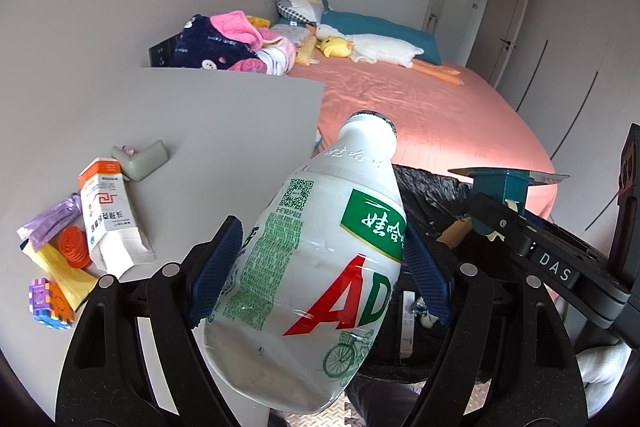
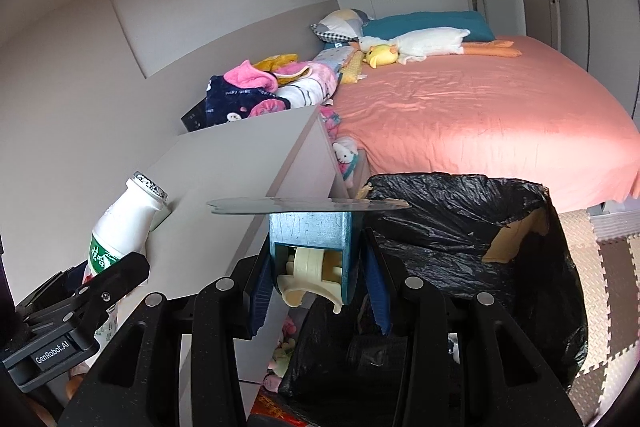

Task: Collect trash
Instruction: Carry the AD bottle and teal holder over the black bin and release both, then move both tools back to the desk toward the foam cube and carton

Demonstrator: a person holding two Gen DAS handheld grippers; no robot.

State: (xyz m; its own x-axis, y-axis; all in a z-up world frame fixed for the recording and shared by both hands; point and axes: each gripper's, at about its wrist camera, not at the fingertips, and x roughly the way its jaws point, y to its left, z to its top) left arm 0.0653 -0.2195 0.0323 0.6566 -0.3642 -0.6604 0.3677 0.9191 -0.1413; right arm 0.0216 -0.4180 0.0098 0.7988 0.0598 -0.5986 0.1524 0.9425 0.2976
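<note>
Bin (image 2: 460, 227), lined with a black bag and standing on the floor between the grey surface (image 1: 200, 131) and the bed (image 2: 480, 107), is the drop point for both loads. One bin and one bed are seen.

Left tool (image 1: 320, 267) is clenched on one white drink bottle (image 1: 320, 247), pads on its flanks, neck pointing up and away, held above the edge of the surface. Right tool (image 2: 316, 279) is clenched on one blue tape dispenser (image 2: 310, 239), a flat clear strip across its top, held just beside the rim of the bin.

Judgement on the step in hand: carry each item fully over the open mouth of the bag before letting go, the dispenser first since it is nearer. Keep the two tools apart so they do not knock together over the opening. The bag rim sags and shows torn spots, so a drop near the middle is the safer course.

Remaining on the surface, largest first:
- one orange-and-white carton (image 1: 108, 215)
- one grey corner guard (image 1: 138, 159)
- one purple bag roll (image 1: 52, 223)
- one yellow bag roll (image 1: 64, 271)
- one orange ribbed piece (image 1: 74, 247)
- one coloured puzzle cube (image 1: 50, 303)
</note>
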